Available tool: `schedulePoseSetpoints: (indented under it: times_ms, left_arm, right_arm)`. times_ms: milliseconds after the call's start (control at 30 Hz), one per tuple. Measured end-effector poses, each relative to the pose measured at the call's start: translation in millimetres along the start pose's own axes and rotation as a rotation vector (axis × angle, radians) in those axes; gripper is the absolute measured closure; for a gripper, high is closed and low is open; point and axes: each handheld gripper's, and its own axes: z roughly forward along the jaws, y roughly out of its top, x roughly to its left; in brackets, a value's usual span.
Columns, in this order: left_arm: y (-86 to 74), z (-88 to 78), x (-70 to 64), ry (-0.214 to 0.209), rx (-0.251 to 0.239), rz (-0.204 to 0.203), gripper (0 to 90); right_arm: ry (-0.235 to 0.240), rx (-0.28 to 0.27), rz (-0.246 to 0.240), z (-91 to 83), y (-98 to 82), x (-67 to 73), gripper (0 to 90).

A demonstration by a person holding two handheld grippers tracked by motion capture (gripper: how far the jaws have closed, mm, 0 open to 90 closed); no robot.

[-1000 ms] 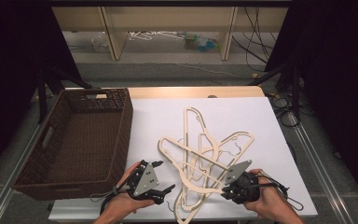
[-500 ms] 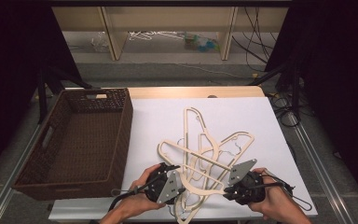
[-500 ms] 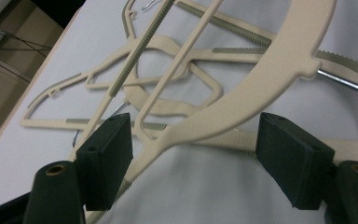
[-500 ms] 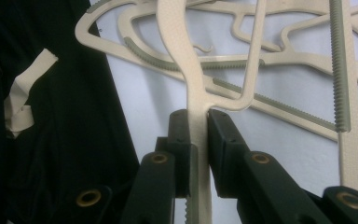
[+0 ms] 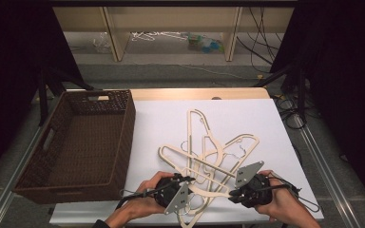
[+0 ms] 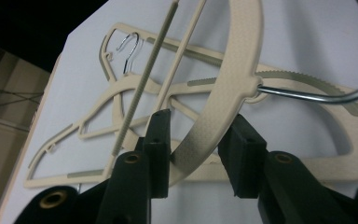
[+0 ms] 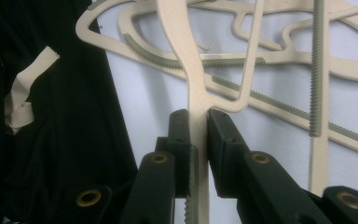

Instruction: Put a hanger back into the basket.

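White table (image 5: 266, 118), brown basket (image 5: 76, 142) at its left, hangers (image 5: 209, 156) piled near the front edge. Right gripper (image 7: 198, 121) clamps a hanger arm; left gripper (image 6: 198, 140) (jaws just closing) straddles another, one pad touching.

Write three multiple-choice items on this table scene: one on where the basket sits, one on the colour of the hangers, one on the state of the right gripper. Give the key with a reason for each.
1. Where does the dark brown woven wicker basket stand relative to the pile of flat plastic hangers?
A. On the left-gripper side of it
B. On the right-gripper side of it
C. On top of it

2. What colour are the hangers?
A. Red
B. Cream
C. Black

3. How does the right gripper stand?
A. Wide open above the table
B. Shut on a hanger's bar
C. Shut on the basket rim

Key: 1 A, the high view shows the basket at the table's left edge. 2 B, their pale beige bodies show in every view. 3 B, the right gripper view shows both jaws pressed on the bar.
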Motion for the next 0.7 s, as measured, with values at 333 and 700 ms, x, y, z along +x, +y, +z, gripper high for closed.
schedulePoseSetpoints:
  times_ms: [333,700]
  left_arm:
    - [17.8,-14.9,6.3,-0.072,-0.001,0.125,76.2]
    - [30.7,-26.9,9.4,-0.052,-0.016,0.176,84.6]
  right_arm:
    - [0.027,-0.011,-0.023,-1.9,-4.0,-2.0,80.8]
    - [-0.054,-0.128,0.049,-15.2,-4.5,-5.3,45.6]
